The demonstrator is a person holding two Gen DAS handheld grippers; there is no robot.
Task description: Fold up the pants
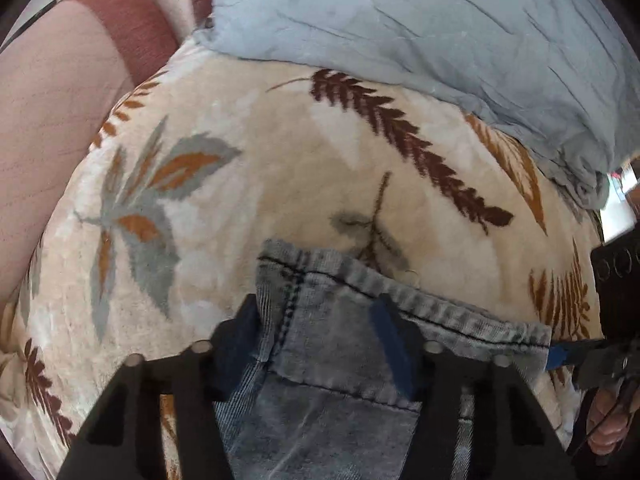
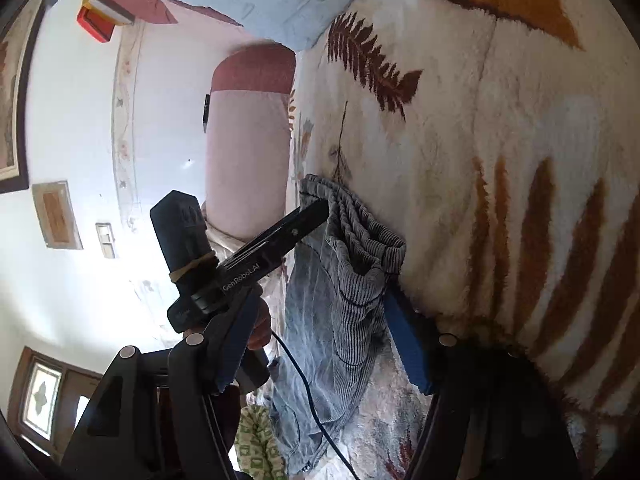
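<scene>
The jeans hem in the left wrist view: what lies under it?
Under the jeans hem lies the leaf-patterned blanket, with a grey leaf print partly covered by the denim. The blanket further under the denim is hidden by it and the left tool.

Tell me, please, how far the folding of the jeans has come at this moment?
Early stage. Done: both hand-held grippers have taken hold of the faded blue denim pants at one edge, the left hand-held gripper and the right hand-held gripper. In hand: the pants hang over the cream leaf-patterned fleece blanket. Left: laying them flat and making every fold; none shows yet.
</scene>
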